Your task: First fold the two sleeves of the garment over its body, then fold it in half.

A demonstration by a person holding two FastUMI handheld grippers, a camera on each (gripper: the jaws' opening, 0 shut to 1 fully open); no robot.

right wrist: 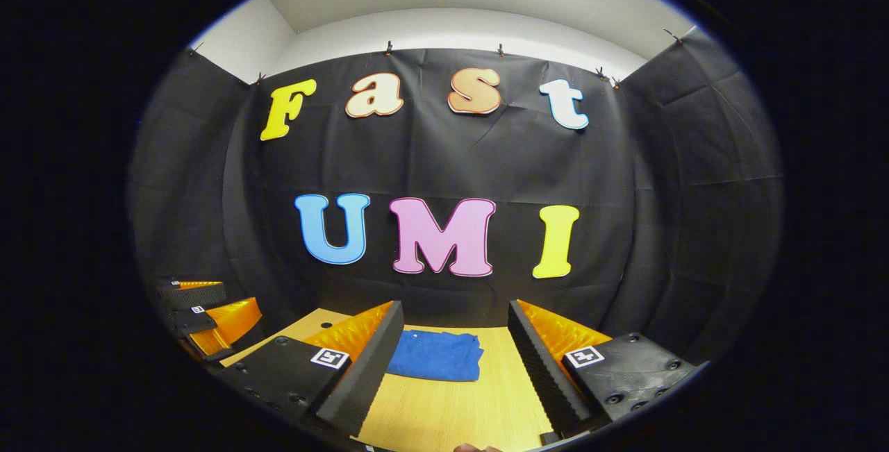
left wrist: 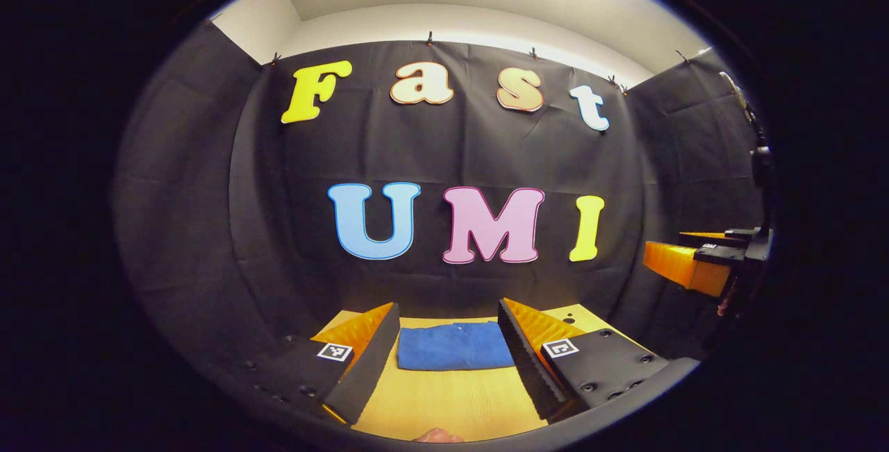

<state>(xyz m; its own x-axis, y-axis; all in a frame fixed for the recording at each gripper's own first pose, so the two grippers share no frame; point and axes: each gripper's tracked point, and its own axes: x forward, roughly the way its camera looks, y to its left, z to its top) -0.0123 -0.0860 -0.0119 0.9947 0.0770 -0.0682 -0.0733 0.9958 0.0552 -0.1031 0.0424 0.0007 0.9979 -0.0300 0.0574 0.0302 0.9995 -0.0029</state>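
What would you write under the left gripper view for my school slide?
Open left gripper held above the wooden table, framing a folded blue garment.

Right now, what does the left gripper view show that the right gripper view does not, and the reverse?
Left gripper view: the right gripper, open, held above table height at the right edge.
Right gripper view: the left gripper, open, at the left edge.
Both: the folded blue garment lying on the wooden table between that view's own open fingers, with the black cloth wall behind.
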